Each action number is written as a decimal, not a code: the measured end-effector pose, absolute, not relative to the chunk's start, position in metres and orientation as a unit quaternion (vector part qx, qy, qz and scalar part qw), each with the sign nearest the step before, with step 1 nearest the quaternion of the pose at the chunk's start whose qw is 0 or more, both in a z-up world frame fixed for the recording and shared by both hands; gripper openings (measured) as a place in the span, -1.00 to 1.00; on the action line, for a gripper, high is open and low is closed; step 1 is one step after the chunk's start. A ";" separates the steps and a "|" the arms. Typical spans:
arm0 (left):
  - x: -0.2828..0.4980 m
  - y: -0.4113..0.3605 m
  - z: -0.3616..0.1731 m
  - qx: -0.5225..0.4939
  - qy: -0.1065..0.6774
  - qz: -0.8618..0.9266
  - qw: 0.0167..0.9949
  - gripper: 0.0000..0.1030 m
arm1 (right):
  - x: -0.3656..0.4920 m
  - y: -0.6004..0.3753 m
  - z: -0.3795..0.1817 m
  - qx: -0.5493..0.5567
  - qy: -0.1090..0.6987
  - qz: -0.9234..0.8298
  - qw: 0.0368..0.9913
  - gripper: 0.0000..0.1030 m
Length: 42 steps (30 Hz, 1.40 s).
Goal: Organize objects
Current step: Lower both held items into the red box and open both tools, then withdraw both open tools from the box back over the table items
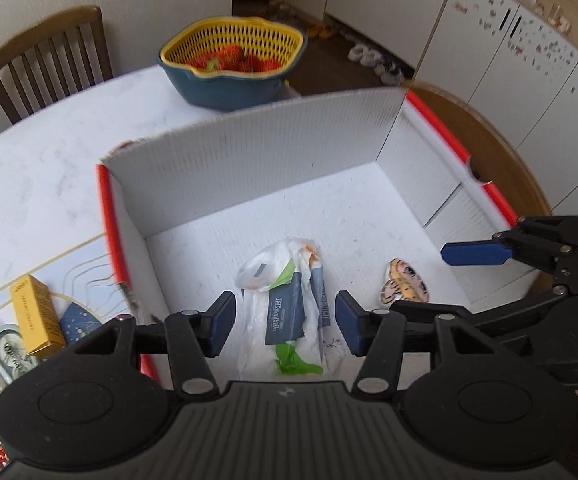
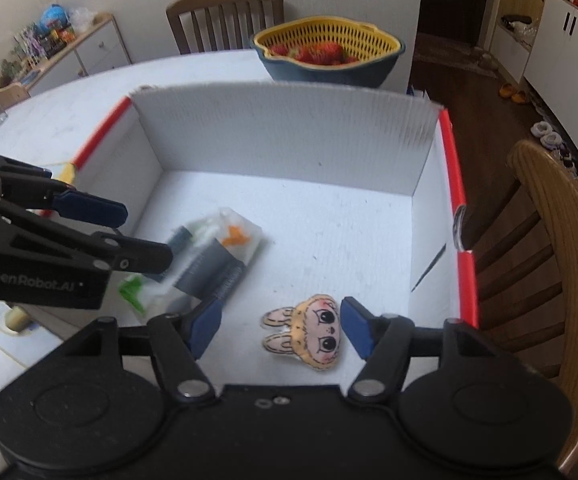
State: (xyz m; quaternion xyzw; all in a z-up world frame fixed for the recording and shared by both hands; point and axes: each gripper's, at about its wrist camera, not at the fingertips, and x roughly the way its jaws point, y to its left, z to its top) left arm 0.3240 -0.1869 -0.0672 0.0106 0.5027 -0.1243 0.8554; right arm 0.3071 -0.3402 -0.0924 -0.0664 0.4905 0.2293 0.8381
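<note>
A white corrugated box (image 1: 249, 152) with red edges stands on the table; it also shows in the right wrist view (image 2: 289, 128). On its floor lie a clear plastic bag of small packets (image 1: 289, 300) and a flat cartoon bunny-face piece (image 1: 403, 284). My left gripper (image 1: 285, 324) is open and empty, hovering over the bag. My right gripper (image 2: 279, 330) is open and empty above the bunny piece (image 2: 309, 334). The bag (image 2: 213, 256) looks blurred in the right wrist view, partly behind the left gripper (image 2: 129, 236).
A blue bowl with a yellow strainer of strawberries (image 1: 233, 64) stands behind the box. A yellow carton (image 1: 37, 316), a tin and a foil pack lie on a mat left of the box. Wooden chairs stand at the far side (image 2: 225, 16) and right (image 2: 549, 260).
</note>
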 end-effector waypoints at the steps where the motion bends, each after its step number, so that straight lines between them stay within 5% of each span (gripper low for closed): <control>1: 0.320 -0.184 -0.063 0.008 0.497 -0.124 0.859 0.04 | 0.304 -0.341 -0.089 -0.063 0.486 0.231 0.840 0.27; 34: 0.163 -0.023 0.004 -0.036 0.366 -0.110 0.923 0.05 | 0.170 -0.261 -0.006 -0.011 0.361 0.238 0.902 0.43; 42: 0.133 0.029 -0.003 -0.040 0.354 -0.095 0.930 0.26 | 0.141 -0.224 -0.009 -0.012 0.358 0.240 0.902 0.57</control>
